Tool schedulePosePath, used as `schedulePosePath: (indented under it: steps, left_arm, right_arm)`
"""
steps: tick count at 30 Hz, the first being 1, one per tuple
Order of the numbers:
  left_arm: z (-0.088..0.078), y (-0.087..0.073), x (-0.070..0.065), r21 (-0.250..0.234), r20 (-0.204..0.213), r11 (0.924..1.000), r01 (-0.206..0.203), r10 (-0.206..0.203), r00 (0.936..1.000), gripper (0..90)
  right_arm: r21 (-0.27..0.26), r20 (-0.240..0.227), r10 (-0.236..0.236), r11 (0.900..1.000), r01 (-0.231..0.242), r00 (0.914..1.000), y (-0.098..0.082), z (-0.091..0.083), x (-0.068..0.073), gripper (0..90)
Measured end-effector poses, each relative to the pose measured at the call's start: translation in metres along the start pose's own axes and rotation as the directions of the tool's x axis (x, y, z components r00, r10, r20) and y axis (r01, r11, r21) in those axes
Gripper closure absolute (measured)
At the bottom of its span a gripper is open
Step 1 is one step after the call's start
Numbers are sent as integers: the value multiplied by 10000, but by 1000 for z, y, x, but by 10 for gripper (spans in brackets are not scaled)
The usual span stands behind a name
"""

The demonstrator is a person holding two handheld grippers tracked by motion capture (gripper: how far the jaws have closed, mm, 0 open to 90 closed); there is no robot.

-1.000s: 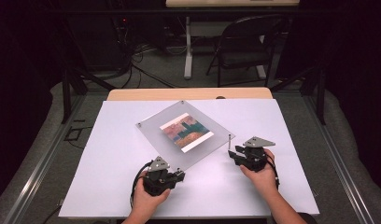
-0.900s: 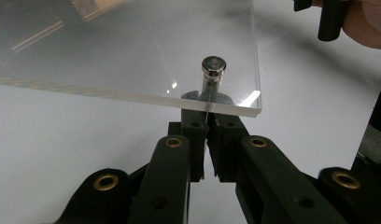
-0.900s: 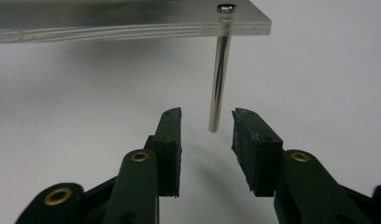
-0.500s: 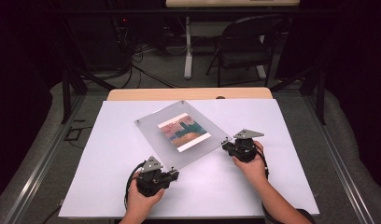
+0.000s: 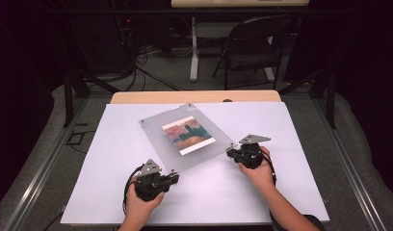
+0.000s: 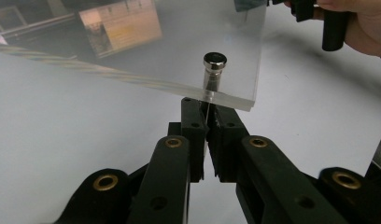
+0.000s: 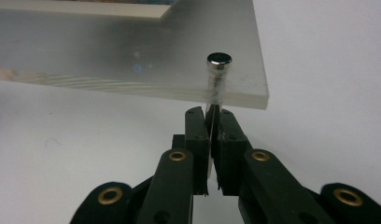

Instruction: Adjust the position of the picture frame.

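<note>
A clear acrylic picture frame holding a colourful print lies at an angle on the white table. Silver pins run through its corners. My left gripper sits at the frame's near corner. In the left gripper view this gripper is shut on the stem of a pin just under the plate's edge. My right gripper is at the frame's right corner. The right gripper view shows that gripper shut on the stem of that corner's pin.
A wooden table edge runs along the back. Behind it stand a black folding chair and a white table leg, with cables on the floor. Metal rails flank the table.
Both grippers have shifted a little to the left, the right one also slightly away from me. The frame has edged left with them.
</note>
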State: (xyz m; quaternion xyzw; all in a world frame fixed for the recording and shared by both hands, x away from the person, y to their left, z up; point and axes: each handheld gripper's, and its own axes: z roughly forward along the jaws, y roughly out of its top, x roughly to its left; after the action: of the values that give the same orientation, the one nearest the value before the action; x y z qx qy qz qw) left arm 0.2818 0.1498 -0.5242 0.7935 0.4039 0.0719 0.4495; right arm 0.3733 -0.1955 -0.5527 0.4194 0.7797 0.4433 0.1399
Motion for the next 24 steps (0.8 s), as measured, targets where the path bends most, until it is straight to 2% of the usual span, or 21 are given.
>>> schedulePosePath:
  steps: [11,16,24]
  left_arm:
    - [-1,8,27,-94,-770,9989,465,-471,9959,848]
    - [5,13,41,-140,-850,9978,642,-652,9942,847]
    - [17,16,52,-46,-895,9962,871,-871,9922,845]
  right_arm:
    - [-34,-391,71,10000,-73,9992,-9,-13,17,856]
    - [-86,-573,8,10000,-13,9984,-13,-22,26,857]
    - [-128,-363,-103,9999,98,9993,-13,-19,27,856]
